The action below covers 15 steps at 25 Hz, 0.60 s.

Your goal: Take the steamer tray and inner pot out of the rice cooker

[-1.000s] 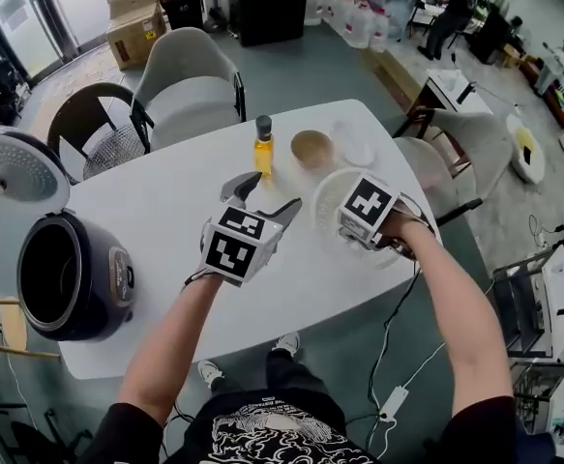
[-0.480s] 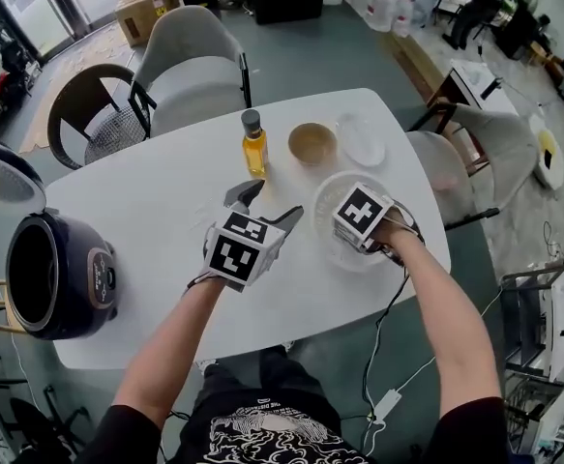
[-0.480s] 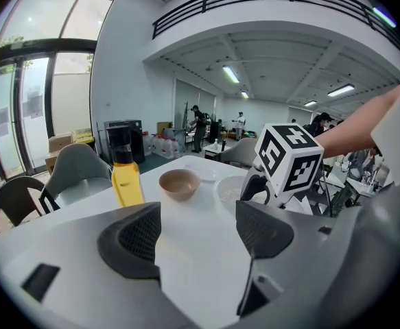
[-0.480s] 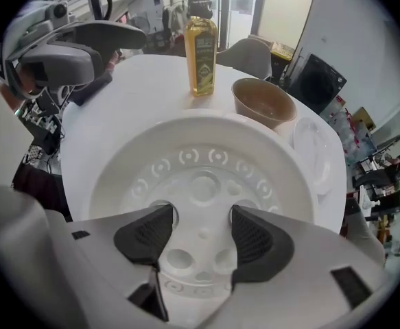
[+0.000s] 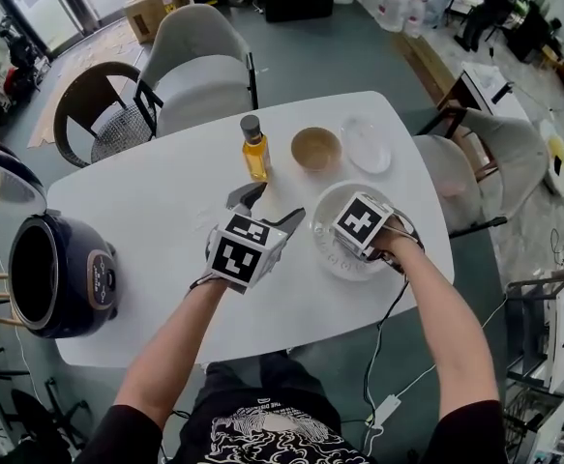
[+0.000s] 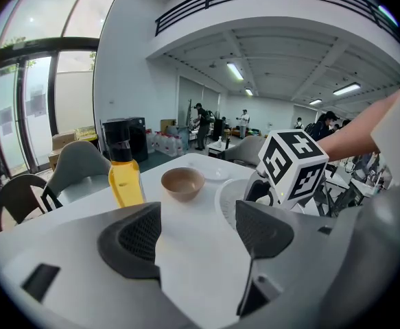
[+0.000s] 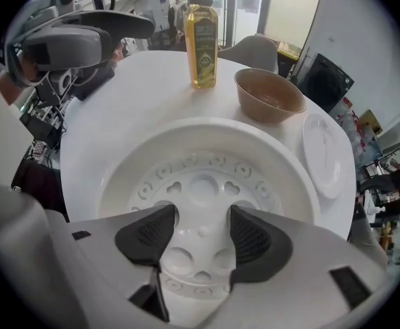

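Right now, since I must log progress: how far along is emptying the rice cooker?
Done: the steamer tray sits on the table, out of the rice cooker. In hand: nothing; the right gripper hangs over the tray, jaws apart, just narrowed slightly; the left gripper is open. Left: the inner pot, seemingly still in the cooker.

White oval table (image 5: 156,211). Toward its far edge, a bottle (image 5: 253,149) of yellow oil with a dark cap, upright. Just right of it, an empty tan bowl (image 5: 316,149), close but not touching. Right again, a small shallow white dish (image 5: 366,144), flat on the tabletop. Beyond the table, a grey padded chair (image 5: 199,71); at its left, a dark-framed mesh chair (image 5: 103,119). Another grey chair (image 5: 480,158) at the table's right end. Farther back, cardboard boxes (image 5: 156,8) and a cluster of water jugs (image 5: 398,8) on the floor.
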Each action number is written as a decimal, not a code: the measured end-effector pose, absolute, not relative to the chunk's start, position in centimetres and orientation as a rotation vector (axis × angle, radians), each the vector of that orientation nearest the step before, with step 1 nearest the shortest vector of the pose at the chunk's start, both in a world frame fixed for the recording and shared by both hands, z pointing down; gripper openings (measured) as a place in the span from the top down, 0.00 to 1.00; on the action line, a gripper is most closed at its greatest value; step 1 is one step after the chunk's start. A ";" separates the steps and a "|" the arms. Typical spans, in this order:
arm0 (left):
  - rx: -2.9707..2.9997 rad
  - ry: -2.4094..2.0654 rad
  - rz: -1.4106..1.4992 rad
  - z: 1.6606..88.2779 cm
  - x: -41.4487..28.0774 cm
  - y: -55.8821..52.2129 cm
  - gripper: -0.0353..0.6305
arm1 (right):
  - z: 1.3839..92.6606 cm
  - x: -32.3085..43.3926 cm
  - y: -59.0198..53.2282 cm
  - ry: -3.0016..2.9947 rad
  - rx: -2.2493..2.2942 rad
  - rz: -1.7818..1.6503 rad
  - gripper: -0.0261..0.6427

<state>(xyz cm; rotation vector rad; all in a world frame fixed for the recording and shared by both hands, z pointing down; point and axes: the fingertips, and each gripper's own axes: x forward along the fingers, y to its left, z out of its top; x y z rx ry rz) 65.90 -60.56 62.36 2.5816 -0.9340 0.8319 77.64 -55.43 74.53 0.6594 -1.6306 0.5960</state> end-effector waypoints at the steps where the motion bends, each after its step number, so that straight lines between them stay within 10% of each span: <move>1: 2.580 -0.935 0.833 62.3 65.8 -60.6 0.42 | 74.5 77.6 -55.5 -1.635 0.662 0.602 0.56; 15: 2.571 -1.108 0.760 55.8 59.8 -62.1 0.42 | 65.6 74.9 -57.9 -1.822 0.803 0.543 0.56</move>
